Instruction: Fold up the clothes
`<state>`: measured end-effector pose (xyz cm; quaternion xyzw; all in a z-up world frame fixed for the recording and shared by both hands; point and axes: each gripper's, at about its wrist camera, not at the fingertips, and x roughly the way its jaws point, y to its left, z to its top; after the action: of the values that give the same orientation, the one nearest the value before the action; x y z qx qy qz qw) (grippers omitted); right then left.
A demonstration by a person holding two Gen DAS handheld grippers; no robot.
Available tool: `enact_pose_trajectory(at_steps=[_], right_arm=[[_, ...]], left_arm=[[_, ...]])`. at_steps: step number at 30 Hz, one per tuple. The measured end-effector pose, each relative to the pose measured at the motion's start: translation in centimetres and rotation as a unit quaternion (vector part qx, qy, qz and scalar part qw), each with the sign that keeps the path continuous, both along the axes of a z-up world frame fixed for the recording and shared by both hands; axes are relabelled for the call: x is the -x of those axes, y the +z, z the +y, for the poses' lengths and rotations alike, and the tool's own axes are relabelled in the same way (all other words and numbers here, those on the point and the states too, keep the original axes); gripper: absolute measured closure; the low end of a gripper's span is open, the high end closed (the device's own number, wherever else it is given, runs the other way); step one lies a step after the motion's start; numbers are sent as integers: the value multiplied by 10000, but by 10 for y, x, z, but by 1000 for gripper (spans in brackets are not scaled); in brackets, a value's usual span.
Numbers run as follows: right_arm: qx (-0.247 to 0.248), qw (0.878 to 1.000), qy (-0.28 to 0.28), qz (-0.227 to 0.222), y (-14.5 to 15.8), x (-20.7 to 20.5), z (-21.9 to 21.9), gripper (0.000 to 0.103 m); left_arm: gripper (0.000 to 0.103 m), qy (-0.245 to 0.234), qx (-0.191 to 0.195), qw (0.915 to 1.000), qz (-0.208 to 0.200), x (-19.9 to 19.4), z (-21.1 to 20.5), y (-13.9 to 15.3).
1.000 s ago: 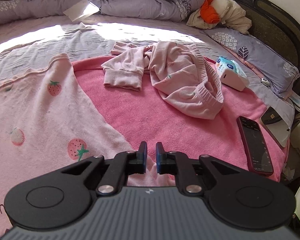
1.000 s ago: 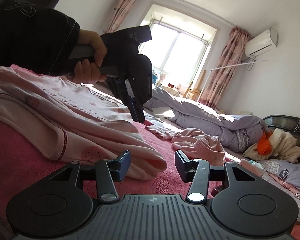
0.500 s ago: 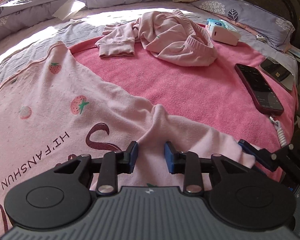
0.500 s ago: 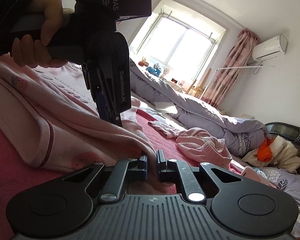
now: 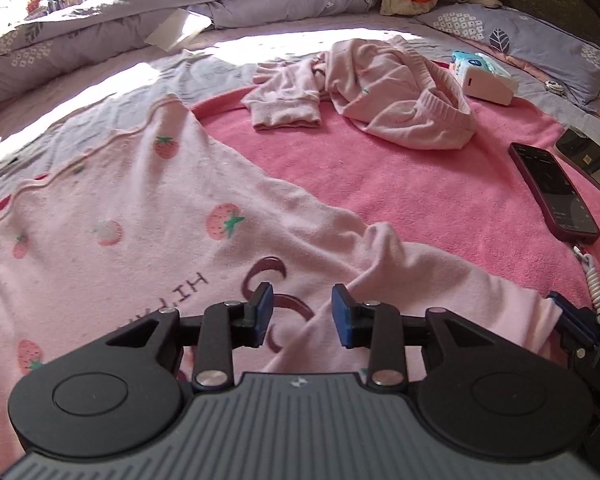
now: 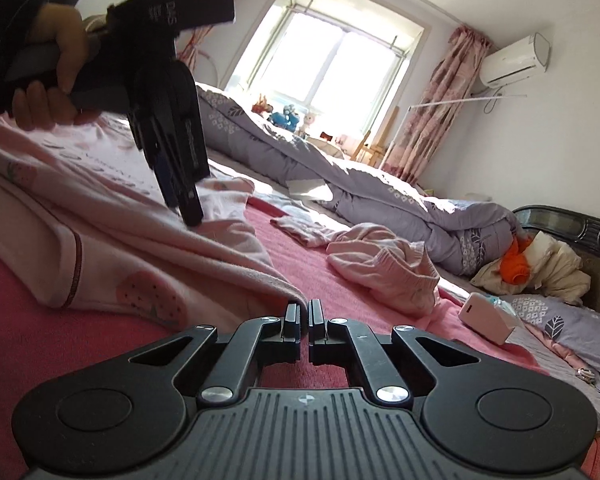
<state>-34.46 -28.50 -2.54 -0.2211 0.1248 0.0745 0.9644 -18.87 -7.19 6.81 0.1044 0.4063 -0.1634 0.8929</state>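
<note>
The pink strawberry top [image 5: 148, 216] lies spread on the bed's pink blanket [image 5: 400, 184], and the fold is only starting — the right hand-held gripper [image 6: 304, 312] is pinched narrow on the sleeve end nearest it. The left hand-held gripper [image 5: 302, 312] hovers over the printed chest, jaws opening with nothing pressed between them. Next, I judge, it needs its own grip before the sleeve is carried across

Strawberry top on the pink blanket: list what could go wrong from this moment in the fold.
1. The right gripper is shut on only the tip of the strawberry top; that thin pinch may slip when lifted.
2. The left gripper, jaws opening, straddles a raised ridge of the top without pressing it, so closing could bunch the cloth.
3. The phone and its coiled cable lie close beside the sleeve; dragging may snag them.
</note>
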Motion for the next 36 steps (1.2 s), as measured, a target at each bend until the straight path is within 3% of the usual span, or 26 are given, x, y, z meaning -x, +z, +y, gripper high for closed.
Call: enact_pose_trajectory(at_steps=[5, 7, 10, 12, 16, 21, 23, 25, 27, 29, 32, 34, 36], right_arm=[[210, 9997, 149, -35, -7, 17, -4, 96], [-104, 9999, 106, 83, -2, 17, -10, 93], [-505, 9986, -67, 157, 8, 16, -18, 81], [-647, 9977, -132, 157, 14, 15, -18, 70], [-682, 9976, -58, 84, 23, 15, -2, 62], [-623, 9978, 202, -64, 33, 24, 24, 47], [-583, 9978, 289, -108, 35, 30, 32, 46], [-551, 9978, 353, -104, 36, 34, 36, 45], [-477, 9979, 417, -122, 36, 37, 39, 42], [-355, 9981, 458, -205, 35, 41, 43, 39], [-88, 9974, 606, -392, 32, 46, 51, 39], [455, 9920, 890, -766, 26, 56, 66, 39], [1123, 9781, 1283, -1191, 18, 69, 88, 39]], left_arm=[[46, 990, -249, 9934, -526, 51, 96, 38], [44, 1353, -246, 9889, -569, 81, 130, 43], [37, 1774, -9, 9826, -542, 127, 175, 42], [36, 1887, 316, 9804, -470, 156, 196, 37], [36, 1716, 967, 9801, -261, 185, 209, 17], [36, 1513, 1490, 9772, 86, 174, 200, -12], [36, 1563, 1694, 9730, 78, 171, 200, -16], [37, 1616, 1961, 9672, 33, 169, 204, -17], [49, 1543, 2560, 9543, 40, 169, 212, -14], [49, 1508, 2985, 9424, 67, 169, 217, -12], [54, 1650, 3124, 9353, 181, 163, 218, -12], [58, 1748, 3370, 9248, 264, 156, 220, -12], [63, 1783, 3664, 9129, 232, 148, 223, -5]])
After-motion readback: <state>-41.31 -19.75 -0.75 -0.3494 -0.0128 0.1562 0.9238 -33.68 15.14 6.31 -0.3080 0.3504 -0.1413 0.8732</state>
